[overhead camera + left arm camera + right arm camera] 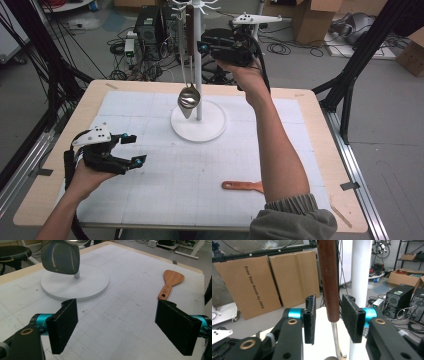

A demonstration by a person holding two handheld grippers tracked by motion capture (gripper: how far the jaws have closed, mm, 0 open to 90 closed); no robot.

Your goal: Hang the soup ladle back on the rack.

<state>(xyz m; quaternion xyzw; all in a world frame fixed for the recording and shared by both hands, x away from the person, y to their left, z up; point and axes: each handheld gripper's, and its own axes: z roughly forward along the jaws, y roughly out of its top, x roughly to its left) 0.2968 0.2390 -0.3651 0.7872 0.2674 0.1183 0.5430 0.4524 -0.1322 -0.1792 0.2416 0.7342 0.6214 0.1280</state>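
Right gripper (327, 318) astride ladle handle (328, 277), unclamped

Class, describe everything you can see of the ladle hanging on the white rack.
The ladle hangs upright from the white rack, bowl down above the round base. Its bowl and thin shaft look like shiny metal; the upper handle is dark brown, wood-like. The right claw brackets that handle's lower end, with small gaps visible beside both pads.

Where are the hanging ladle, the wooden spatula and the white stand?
ladle (189, 98): high view, on its shiny bowl.
wooden spatula (172, 279): left gripper view, on its flat blade.
white stand (216, 120): high view, on a bare part of its round base.
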